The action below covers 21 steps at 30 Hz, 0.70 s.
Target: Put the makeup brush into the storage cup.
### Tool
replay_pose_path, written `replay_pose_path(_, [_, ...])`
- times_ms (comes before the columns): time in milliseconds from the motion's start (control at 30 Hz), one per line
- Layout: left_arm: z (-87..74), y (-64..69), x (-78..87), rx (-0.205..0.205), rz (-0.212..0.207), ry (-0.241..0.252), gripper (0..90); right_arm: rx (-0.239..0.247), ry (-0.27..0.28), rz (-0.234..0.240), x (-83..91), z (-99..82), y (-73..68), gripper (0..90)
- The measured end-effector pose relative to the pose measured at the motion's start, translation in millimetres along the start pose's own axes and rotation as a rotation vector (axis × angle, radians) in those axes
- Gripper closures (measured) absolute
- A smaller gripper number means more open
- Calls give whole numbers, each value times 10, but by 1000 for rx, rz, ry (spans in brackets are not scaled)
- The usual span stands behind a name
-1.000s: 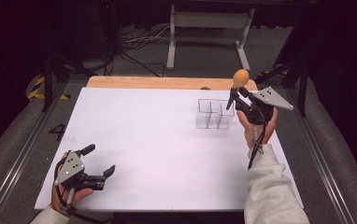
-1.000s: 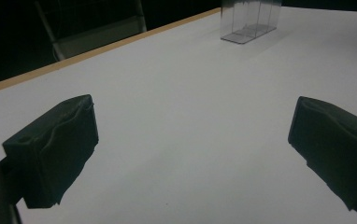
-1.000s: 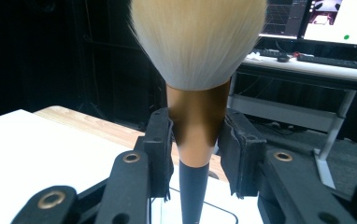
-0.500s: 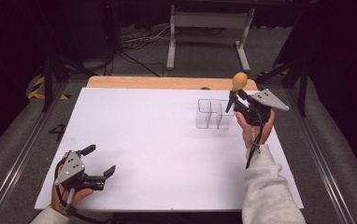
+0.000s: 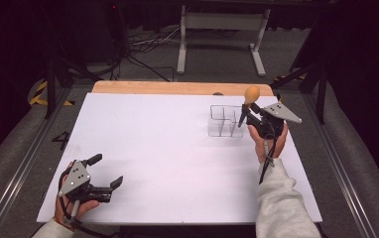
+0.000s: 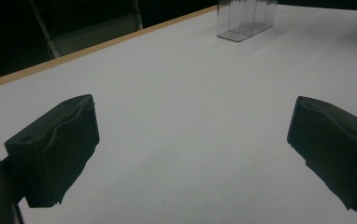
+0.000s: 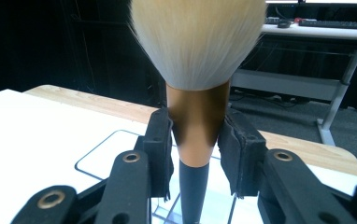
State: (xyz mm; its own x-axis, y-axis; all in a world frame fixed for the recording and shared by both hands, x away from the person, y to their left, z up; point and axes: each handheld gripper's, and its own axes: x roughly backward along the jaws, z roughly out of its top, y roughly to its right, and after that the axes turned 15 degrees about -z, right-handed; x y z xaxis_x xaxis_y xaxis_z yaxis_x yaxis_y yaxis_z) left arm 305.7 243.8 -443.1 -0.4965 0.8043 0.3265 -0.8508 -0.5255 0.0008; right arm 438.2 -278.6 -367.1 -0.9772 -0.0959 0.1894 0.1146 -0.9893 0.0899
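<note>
A makeup brush (image 5: 250, 98) with pale bristles (image 7: 197, 39), a copper ferrule and a dark handle stands upright, bristles up. My right gripper (image 5: 249, 110) is shut on its ferrule (image 7: 196, 128), just above and right of a clear divided plastic box (image 5: 225, 120) at the table's back right. The handle's lower end points down toward the box (image 7: 120, 158). My left gripper (image 5: 105, 173) rests open near the front left of the white table, with nothing between its jaws (image 6: 193, 154). The clear box (image 6: 246, 21) stands far ahead of it.
A white board (image 5: 167, 148) covers the table, with a wooden strip (image 5: 172, 88) along its far edge. Beyond the table stand a grey metal frame (image 5: 222, 29) and cables on a dark floor. Rails run along both table sides.
The right gripper with the brush has shifted slightly toward the box. The left gripper has not moved.
</note>
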Motion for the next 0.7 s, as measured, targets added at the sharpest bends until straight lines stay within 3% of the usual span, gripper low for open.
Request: replay_pose_path(700, [-1,4,-10,3,-10,-5,30,0,-12,4,-23,-48,-14,658])
